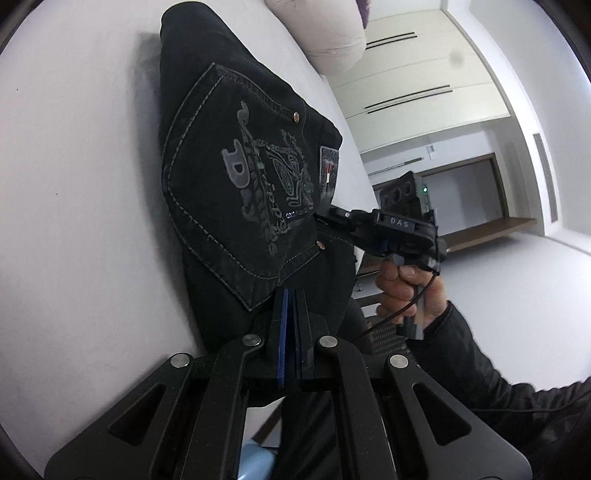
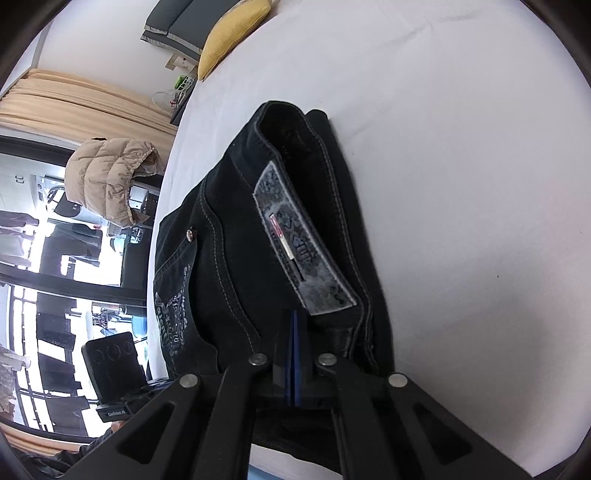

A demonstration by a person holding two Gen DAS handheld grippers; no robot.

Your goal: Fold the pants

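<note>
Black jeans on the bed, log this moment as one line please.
task: fold pants | black jeans: on white bed | left gripper: shut on black jeans | right gripper: shut on black jeans, at waistband

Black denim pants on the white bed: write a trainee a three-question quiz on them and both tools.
1. True or false: the left tool stands wide open.
2. The grey woven brand patch sits on the black denim pants at: A) the waistband B) a leg hem C) the knee.
3. What colour is the cushion at the far edge of the white bed sheet?

Key: 1 false, it is shut on the pants, as is the right tool; 2 A; 3 yellow.
</note>
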